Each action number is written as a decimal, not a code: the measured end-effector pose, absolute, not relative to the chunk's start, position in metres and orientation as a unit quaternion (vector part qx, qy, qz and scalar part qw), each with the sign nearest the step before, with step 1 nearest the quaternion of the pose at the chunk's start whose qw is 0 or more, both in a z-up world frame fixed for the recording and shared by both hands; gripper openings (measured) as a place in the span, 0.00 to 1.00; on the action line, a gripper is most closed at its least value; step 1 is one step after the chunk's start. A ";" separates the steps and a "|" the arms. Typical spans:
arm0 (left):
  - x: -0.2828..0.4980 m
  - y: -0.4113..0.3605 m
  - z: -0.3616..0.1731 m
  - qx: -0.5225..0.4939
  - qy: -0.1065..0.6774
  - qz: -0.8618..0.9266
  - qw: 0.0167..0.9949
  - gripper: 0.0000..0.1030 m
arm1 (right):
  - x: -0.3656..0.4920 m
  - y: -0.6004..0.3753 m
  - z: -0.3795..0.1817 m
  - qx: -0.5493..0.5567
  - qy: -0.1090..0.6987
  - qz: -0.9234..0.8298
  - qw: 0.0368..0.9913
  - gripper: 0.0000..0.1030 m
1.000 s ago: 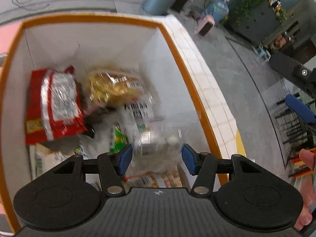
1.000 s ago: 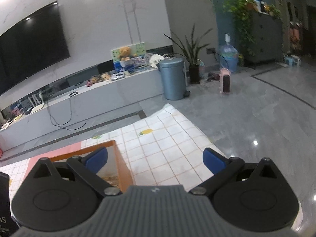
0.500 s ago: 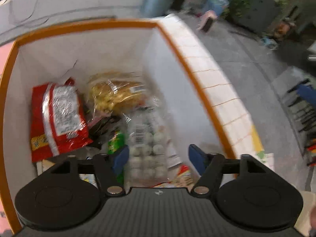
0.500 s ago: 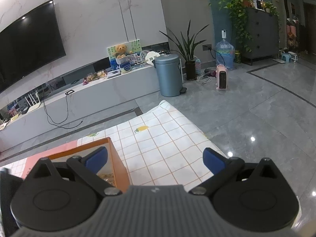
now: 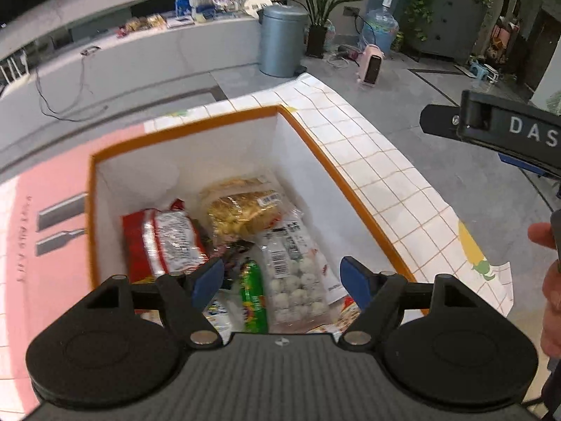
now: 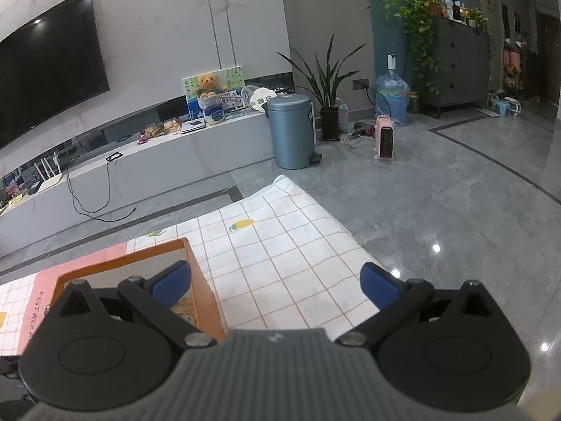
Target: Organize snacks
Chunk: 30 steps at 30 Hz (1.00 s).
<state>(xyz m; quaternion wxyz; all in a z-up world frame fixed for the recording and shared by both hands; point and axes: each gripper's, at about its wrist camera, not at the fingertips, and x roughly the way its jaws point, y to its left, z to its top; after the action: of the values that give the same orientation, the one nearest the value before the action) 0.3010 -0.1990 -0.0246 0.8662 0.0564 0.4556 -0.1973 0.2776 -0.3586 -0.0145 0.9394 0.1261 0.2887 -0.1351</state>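
Observation:
An orange-rimmed white box (image 5: 315, 144) holds several snack packs. A clear bag of white balls (image 5: 296, 273) lies in it beside a red packet (image 5: 164, 238), a yellow bag (image 5: 245, 210) and a green pack (image 5: 252, 298). My left gripper (image 5: 282, 282) hovers above the box, open, with nothing between its fingers. In the right wrist view my right gripper (image 6: 275, 282) stands open and empty over the checked tablecloth (image 6: 280, 256), just right of the box's corner (image 6: 196, 263).
The right gripper's body (image 5: 498, 129) and a hand (image 5: 550, 280) show at the right of the left wrist view. A pink sheet (image 5: 52, 210) lies left of the box. The table's edge (image 6: 336, 221) drops to grey floor; a bin (image 6: 291, 129) stands beyond.
The left gripper let go of the clear bag of white balls, which now lies in the box, then rose and tilted back so more of the room shows. The right gripper stayed put.

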 end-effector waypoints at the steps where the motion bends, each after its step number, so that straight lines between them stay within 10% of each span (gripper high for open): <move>1: 0.300 -0.196 -0.023 0.057 0.454 -0.196 0.868 0.86 | 0.277 -0.358 -0.014 0.126 0.288 -0.137 0.939 0.97; 21: 0.193 -0.115 0.067 0.055 0.354 -0.124 0.925 0.86 | 0.200 -0.332 0.019 0.262 0.270 -0.026 0.926 0.97; 30: 0.131 -0.089 0.088 0.027 0.326 -0.118 0.938 0.86 | 0.135 -0.287 -0.009 0.207 0.380 -0.040 0.901 0.97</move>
<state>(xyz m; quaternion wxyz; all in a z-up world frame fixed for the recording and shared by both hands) 0.1313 -0.0890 0.0882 0.9375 0.0268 0.3262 -0.1178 0.1352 -0.2874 -0.0092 0.9007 0.2068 0.3800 -0.0398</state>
